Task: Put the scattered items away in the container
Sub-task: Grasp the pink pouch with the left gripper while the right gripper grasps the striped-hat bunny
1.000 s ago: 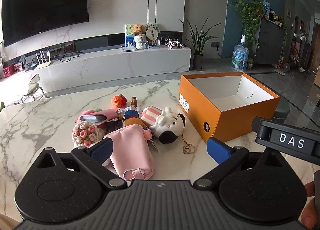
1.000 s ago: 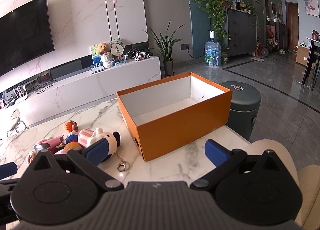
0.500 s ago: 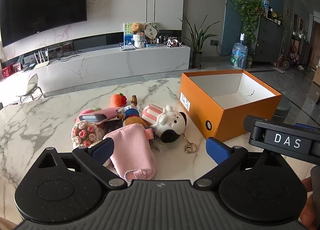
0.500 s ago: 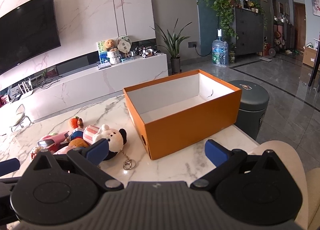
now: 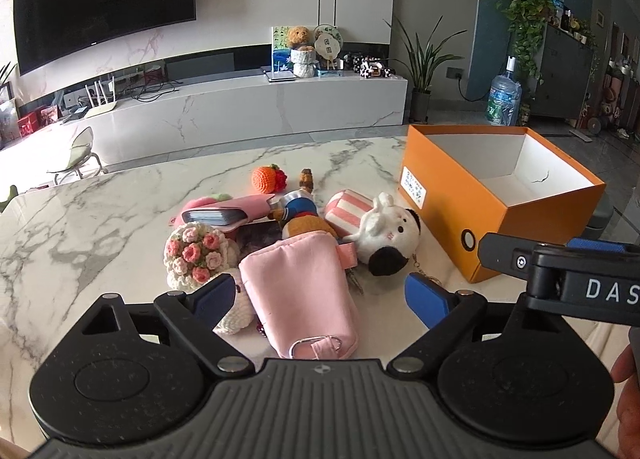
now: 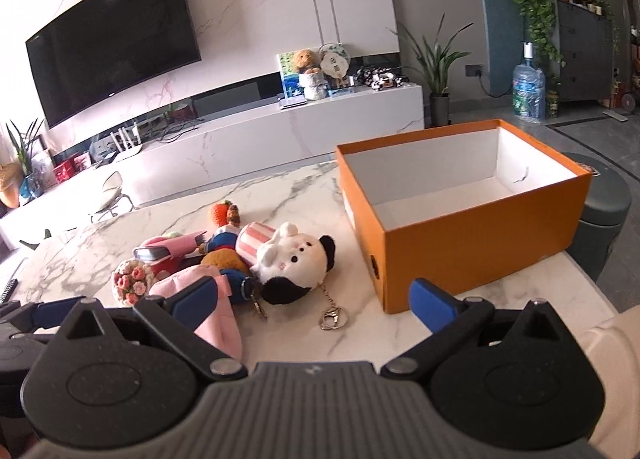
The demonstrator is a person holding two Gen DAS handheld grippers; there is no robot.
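Note:
An open orange box [image 5: 448, 203] [image 6: 472, 243] with a white inside stands on the marble table [image 5: 100, 227], holding nothing. Left of it lies a heap of small items: a pink pouch [image 5: 300, 291] [image 6: 218, 321], a white-and-black plush with a keyring [image 5: 390, 235] [image 6: 296, 263], a crocheted flower bouquet [image 5: 194, 255] [image 6: 132, 279], a pink card holder [image 5: 224, 215], a doll in blue [image 5: 298, 215] and an orange knitted fruit [image 5: 264, 179]. My left gripper [image 5: 322, 295] hangs open just above the pink pouch. My right gripper [image 6: 314, 295] is open over the plush's keyring [image 6: 332, 315].
The right gripper's body [image 5: 560, 279] juts into the left wrist view beside the box. A dark round bin [image 6: 604, 219] stands past the table's right edge. A white TV bench [image 5: 240, 115] runs behind the table.
Both grippers have moved forward and left toward the heap of items, so the heap looks larger. The right view has swung left from the box. Both stay open.

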